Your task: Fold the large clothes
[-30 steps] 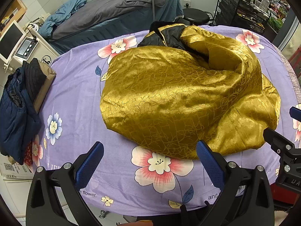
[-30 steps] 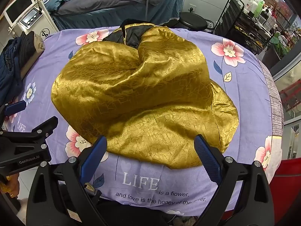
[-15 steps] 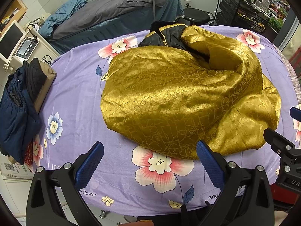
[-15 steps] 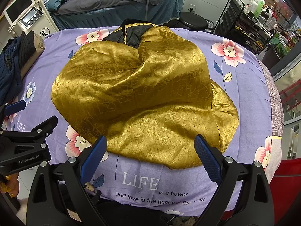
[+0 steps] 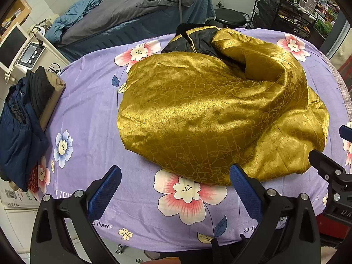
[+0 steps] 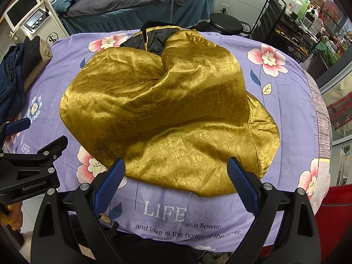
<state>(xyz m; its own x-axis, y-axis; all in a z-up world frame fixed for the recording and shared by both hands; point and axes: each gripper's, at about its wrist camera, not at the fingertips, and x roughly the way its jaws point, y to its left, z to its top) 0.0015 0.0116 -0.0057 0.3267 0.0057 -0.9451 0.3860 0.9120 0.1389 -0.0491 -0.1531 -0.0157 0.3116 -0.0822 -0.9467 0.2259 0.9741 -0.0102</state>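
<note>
Sprawling across the middle of the purple flowered sheet (image 5: 92, 101) is the gold coat (image 5: 209, 114), shiny and satin-like, covered in a fine crackle pattern and bunched into a rounded heap. Its black lining (image 5: 193, 41) peeks out at the coat's far end, edged with gold trim. The left gripper (image 5: 175, 182) sits at the coat's near edge, blue textured pads spread wide, nothing between them, a big pink flower print showing in the gap. The right gripper (image 6: 176, 176) is just as wide open, its fingers framing the coat's near hem, gripping nothing. Left of the coat, a stack of folded clothes (image 5: 24, 118), navy and black over tan, rests at the sheet's edge. Beyond the coat stand a grey-covered bed (image 5: 136, 17), a round black stool (image 5: 230, 18) and a wire rack of bottles (image 6: 292, 22).
</note>
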